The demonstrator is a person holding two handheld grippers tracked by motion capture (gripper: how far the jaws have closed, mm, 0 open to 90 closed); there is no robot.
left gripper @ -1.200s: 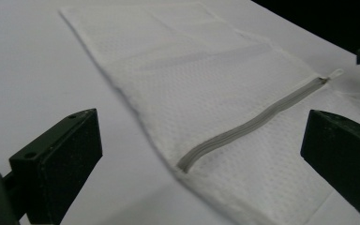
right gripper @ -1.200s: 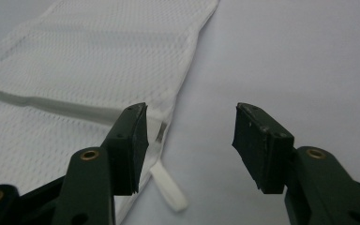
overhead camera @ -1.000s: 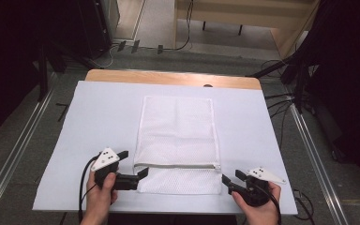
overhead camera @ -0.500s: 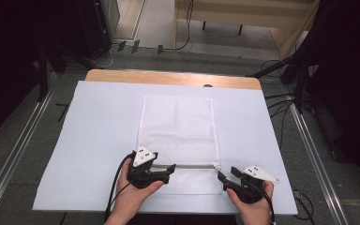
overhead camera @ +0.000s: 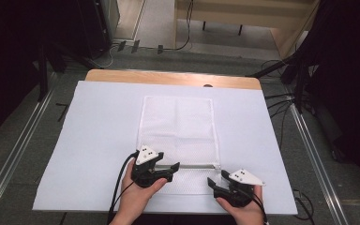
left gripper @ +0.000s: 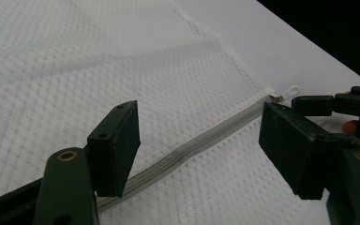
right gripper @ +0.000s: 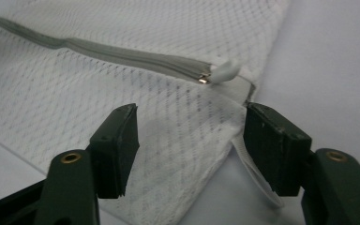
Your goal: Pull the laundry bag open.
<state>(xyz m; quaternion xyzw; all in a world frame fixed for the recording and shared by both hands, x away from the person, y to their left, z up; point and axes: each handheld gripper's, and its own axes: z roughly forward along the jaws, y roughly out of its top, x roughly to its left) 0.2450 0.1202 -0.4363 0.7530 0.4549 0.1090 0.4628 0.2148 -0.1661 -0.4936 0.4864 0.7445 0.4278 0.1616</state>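
- High view: mesh laundry bag (overhead camera: pixel 178 140) lies flat mid-table on white sheet (overhead camera: pixel 89 140), zipper (overhead camera: pixel 194 165) across its near end. Left gripper (overhead camera: pixel 171 167) sits over the zipper's left part, right gripper (overhead camera: pixel 214 183) at the bag's near right corner. Nothing grasped.
- Left gripper view: jaws wide apart, empty, straddling the grey zipper (left gripper: pixel 192 145); zipper looks fully shut, pull tab (left gripper: pixel 288 93) at the far end near the other gripper.
- Right gripper view: jaws wide apart, empty, just short of the pull tab (right gripper: pixel 222 71) and bag corner (right gripper: pixel 234 112).
- Progress, my read: approach done; gripping the tab, bracing the fabric and sliding the zipper are all left.
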